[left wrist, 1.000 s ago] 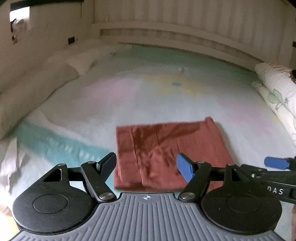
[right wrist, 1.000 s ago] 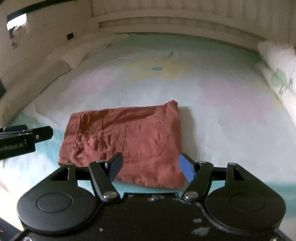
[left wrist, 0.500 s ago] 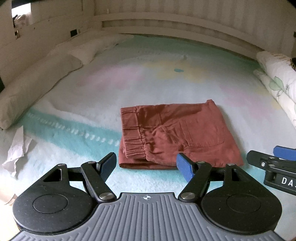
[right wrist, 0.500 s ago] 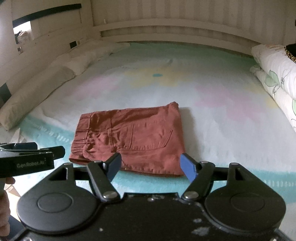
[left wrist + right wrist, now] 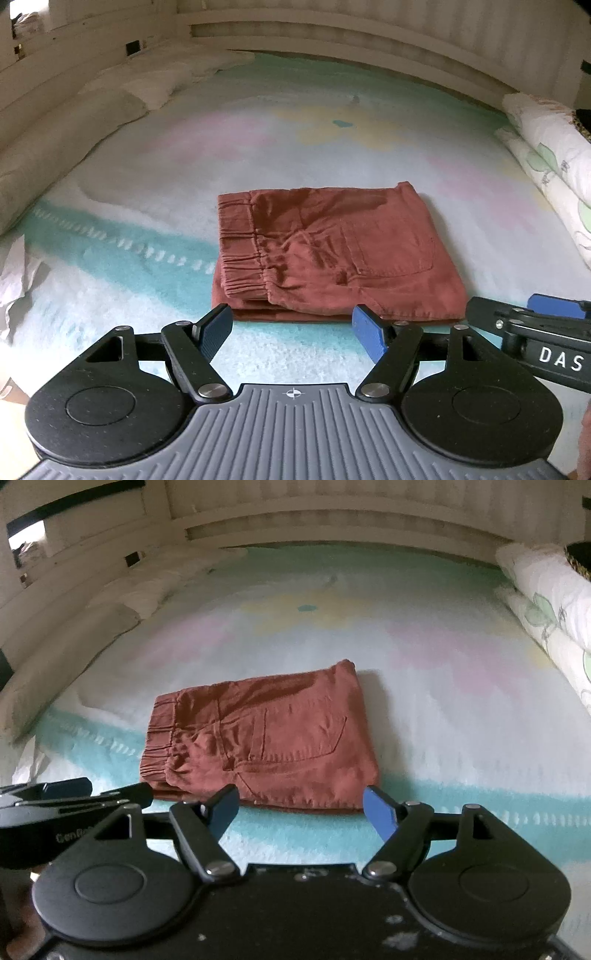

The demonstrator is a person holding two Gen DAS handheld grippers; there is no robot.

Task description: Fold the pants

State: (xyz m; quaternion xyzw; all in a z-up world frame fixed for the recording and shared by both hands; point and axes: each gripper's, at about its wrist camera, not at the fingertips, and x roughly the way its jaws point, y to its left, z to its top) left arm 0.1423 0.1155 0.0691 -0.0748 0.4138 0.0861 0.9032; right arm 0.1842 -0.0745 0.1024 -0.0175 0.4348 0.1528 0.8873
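I am counting one pair of folded rust-red pants (image 5: 332, 254) lying on one pastel blanket (image 5: 332, 147). I am holding two grippers: the left gripper (image 5: 291, 328) and the right gripper (image 5: 301, 806), each showing two blue-padded fingers. Two pale pillows (image 5: 55, 155) are lying along the left side, and one floral rolled quilt (image 5: 546, 147) is sitting at the right.

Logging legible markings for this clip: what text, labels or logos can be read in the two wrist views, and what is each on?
"DAS": white letters on the right gripper body, cut off at the left wrist view's right edge.
"GenRo": pale lettering on the left gripper body in the right wrist view; the rest is hidden behind the right gripper's linkage.
Rust-red folded pants: no readable label.
Floral pillow: pattern only, no text.
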